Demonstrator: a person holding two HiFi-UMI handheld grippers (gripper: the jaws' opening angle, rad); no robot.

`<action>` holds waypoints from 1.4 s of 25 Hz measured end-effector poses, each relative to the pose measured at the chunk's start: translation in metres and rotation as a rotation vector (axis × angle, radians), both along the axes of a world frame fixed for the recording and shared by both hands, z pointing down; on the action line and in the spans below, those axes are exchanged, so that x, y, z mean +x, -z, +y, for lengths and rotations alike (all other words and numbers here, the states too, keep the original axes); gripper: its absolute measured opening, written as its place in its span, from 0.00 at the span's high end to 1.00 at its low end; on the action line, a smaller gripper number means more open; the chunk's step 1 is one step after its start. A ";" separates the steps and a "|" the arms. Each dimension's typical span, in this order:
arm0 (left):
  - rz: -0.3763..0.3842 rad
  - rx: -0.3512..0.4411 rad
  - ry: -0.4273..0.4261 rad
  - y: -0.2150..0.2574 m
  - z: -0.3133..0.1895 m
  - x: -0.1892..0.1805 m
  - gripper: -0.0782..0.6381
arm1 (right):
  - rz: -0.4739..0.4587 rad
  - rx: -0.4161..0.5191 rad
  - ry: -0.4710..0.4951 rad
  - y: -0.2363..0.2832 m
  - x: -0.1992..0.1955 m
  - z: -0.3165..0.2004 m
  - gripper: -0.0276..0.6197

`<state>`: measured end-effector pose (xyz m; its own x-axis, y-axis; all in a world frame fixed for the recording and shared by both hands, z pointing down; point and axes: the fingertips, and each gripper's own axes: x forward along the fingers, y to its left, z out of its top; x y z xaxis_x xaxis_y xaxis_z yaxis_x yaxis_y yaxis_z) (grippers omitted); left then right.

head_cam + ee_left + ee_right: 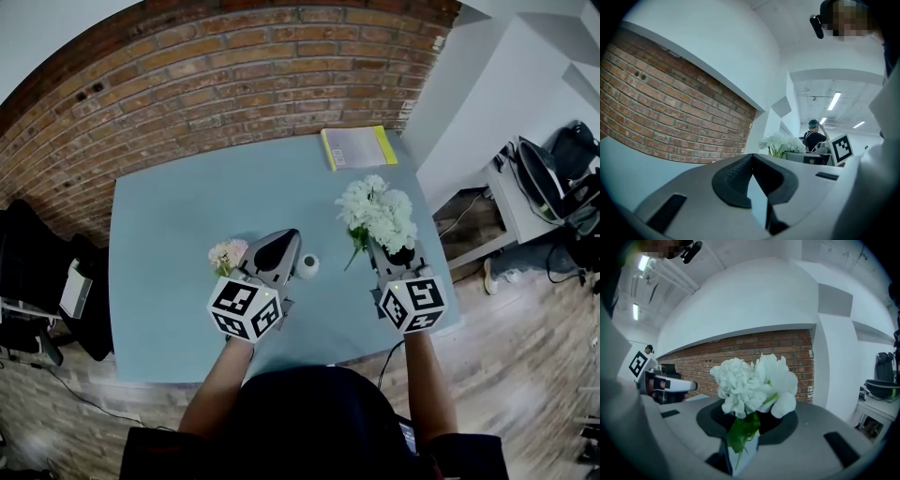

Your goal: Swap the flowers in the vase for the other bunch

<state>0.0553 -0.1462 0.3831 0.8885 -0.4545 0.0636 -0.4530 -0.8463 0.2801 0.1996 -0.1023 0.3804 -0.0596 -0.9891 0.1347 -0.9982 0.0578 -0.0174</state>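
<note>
My right gripper (398,251) is shut on the green stems of a bunch of white flowers (377,212), holding it upright over the right side of the blue table (178,216). In the right gripper view the white flowers (752,383) rise straight out of the jaws. A small white vase (307,266) stands on the table between the two grippers, and no flowers show in it. A pink bunch (228,253) lies on the table just left of my left gripper (284,239). That gripper is shut with nothing in it; its pads (736,176) meet.
A notebook with a yellow edge (358,147) lies at the table's far right corner. A brick wall (234,75) runs behind the table. Black equipment (37,272) stands left of it, and bags on a white shelf (553,178) to the right. A person (814,137) stands far off.
</note>
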 end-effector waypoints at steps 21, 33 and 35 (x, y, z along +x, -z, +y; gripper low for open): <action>-0.017 -0.043 -0.066 -0.015 0.012 0.041 0.88 | -0.007 -0.146 -0.070 -0.054 0.043 0.026 0.77; -0.034 -0.065 -0.064 -0.025 0.006 0.049 0.88 | -0.033 -0.251 -0.063 -0.098 0.047 0.026 0.77; -0.040 -0.066 -0.062 -0.027 0.006 0.050 0.88 | -0.035 -0.264 -0.062 -0.104 0.048 0.025 0.77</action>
<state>0.1051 -0.1406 0.4106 0.9111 -0.3921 0.1272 -0.4119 -0.8537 0.3188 0.2474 -0.0769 0.4848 -0.0088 -0.9217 0.3878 -0.9982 -0.0149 -0.0581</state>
